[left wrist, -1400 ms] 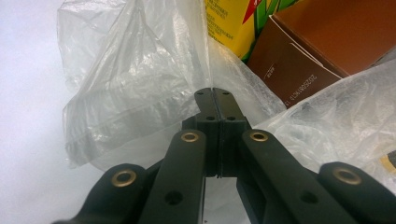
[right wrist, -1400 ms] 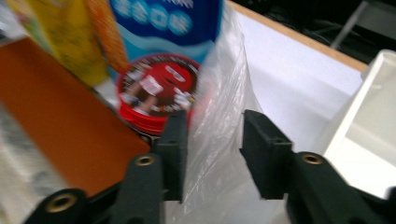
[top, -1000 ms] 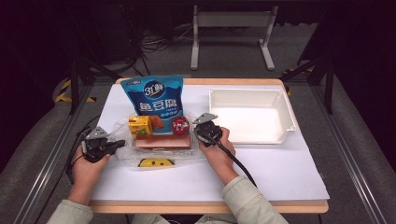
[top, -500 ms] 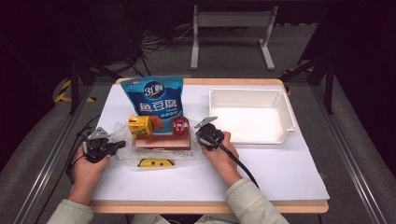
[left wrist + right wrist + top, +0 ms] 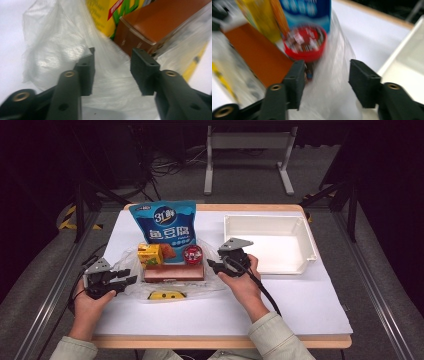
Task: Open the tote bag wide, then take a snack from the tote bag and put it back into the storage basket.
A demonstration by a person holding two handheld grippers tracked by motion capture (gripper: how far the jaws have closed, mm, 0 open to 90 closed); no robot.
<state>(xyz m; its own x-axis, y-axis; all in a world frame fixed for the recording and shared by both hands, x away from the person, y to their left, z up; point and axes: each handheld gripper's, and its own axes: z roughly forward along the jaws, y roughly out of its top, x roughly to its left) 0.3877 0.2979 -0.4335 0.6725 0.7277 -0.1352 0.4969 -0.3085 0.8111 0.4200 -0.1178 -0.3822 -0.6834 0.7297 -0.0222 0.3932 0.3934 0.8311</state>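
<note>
1. The left gripper, jaws just opened with only film between them, sits at the clear plastic bag's left edge.
2. The right gripper, jaws likewise just parted, flanks the bag's right edge.
3. The bag lies mid-table, left of centre, under a brown box.

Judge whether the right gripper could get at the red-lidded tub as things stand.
Probably yes: the right gripper has just been opening, nothing clamped, and the red-lidded tub sits just ahead, though clear plastic bag lies between.
</note>
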